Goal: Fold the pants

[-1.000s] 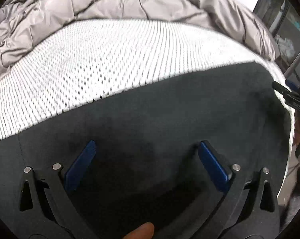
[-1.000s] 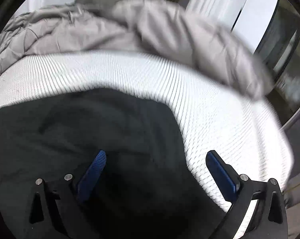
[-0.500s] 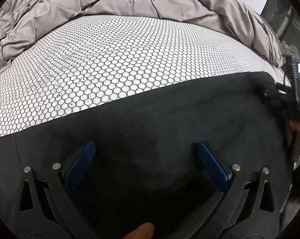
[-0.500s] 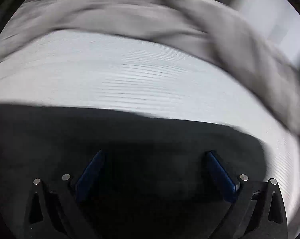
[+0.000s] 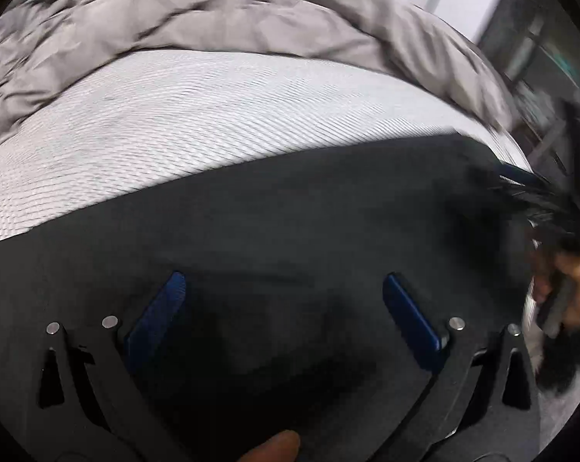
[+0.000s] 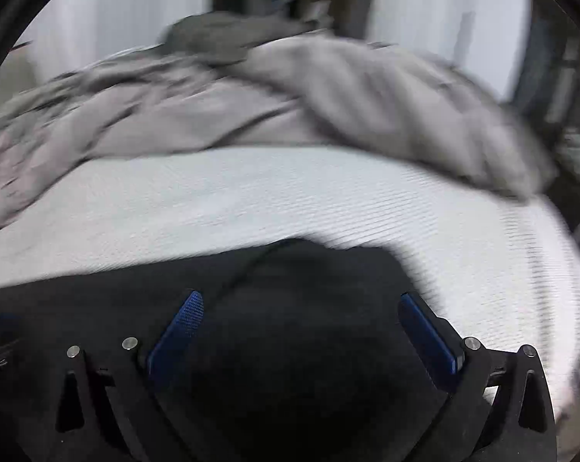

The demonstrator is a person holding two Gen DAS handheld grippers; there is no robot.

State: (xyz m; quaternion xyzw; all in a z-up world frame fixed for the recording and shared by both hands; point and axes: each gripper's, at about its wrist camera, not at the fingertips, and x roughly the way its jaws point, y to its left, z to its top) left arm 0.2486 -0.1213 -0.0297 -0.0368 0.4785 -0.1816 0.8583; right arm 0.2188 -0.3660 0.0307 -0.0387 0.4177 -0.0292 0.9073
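Black pants [image 5: 290, 208] lie flat on a white honeycomb-patterned mattress [image 5: 174, 115]. My left gripper [image 5: 284, 288] hovers low over the pants, open and empty, blue pads spread wide. My right gripper [image 6: 301, 308] is open and empty over the right end of the pants [image 6: 309, 269], where a rounded edge meets the mattress [image 6: 290, 192]. The right gripper also shows blurred at the right edge of the left wrist view [image 5: 552, 211], held by a hand.
A rumpled grey duvet [image 5: 213, 19] is piled along the far side of the mattress; it also shows in the right wrist view [image 6: 328, 96]. The mattress's right edge [image 6: 559, 269] drops off beside dark furniture. Both views are motion-blurred.
The right gripper has swung over the pants' right end, its view tilting up toward the duvet. The left gripper has stayed open over the pants and shifted slightly.
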